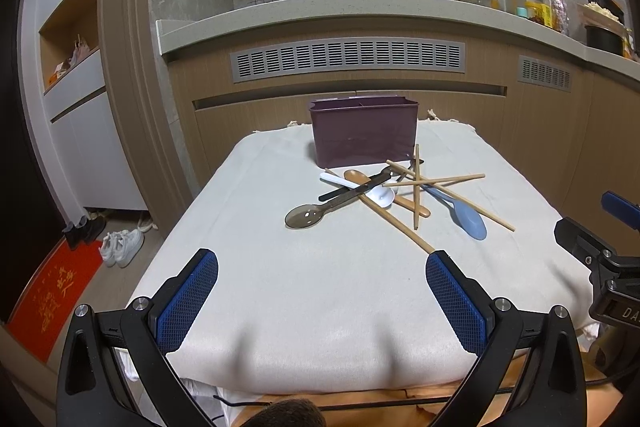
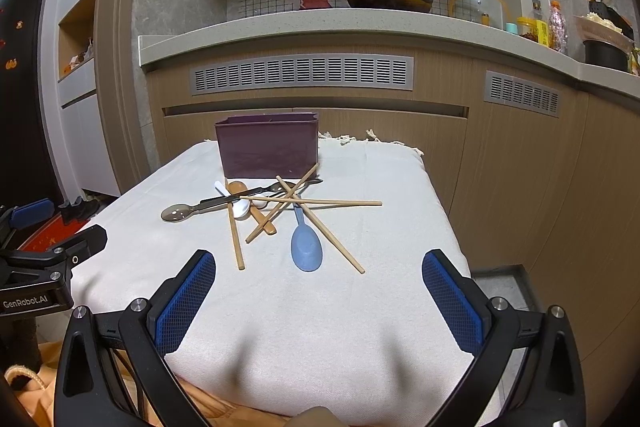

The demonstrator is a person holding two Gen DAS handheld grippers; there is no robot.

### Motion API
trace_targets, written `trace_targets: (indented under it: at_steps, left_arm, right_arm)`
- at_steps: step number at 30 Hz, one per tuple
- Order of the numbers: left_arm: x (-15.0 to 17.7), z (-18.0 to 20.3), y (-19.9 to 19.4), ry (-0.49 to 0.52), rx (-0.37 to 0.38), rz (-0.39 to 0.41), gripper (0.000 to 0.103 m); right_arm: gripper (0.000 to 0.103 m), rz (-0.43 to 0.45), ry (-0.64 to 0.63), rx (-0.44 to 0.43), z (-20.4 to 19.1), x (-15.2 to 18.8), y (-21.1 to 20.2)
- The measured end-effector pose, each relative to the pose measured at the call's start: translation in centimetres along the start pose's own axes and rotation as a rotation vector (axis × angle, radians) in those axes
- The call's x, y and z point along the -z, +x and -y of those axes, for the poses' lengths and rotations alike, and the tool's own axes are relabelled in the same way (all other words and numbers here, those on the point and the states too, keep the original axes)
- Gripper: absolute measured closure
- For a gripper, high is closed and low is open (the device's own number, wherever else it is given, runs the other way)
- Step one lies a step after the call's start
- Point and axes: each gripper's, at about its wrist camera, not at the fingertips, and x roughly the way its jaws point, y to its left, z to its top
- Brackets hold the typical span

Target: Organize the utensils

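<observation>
both grippers, left (image 1: 322,289) and right (image 2: 319,289), gape empty. the blue spoon (image 2: 306,247) looks light, stiff and slippery; its handle seems the best hold, though chopsticks (image 2: 320,202) cross it.

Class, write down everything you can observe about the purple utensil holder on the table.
The purple utensil holder is a rectangular, open-topped box, seemingly matte plastic, with rounded corners and a divider visible inside the rim. It stands upright at the far end of the cloth-covered table, just behind the pile of chopsticks and spoons. Nothing sticks up above its rim; its inside is otherwise hidden. One chopstick tip reaches its front wall; contact is unclear. Neither gripper is near it.
</observation>
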Motion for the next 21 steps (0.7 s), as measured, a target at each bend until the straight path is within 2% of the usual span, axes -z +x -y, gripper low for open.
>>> trace_targets:
  at_steps: [21]
  left_arm:
    - [-1.0,-0.9,0.8,-0.015,-0.011,-0.02,0.0]
  right_arm:
    - [0.0,-0.003,-0.008,0.0,0.0,-0.3,0.4]
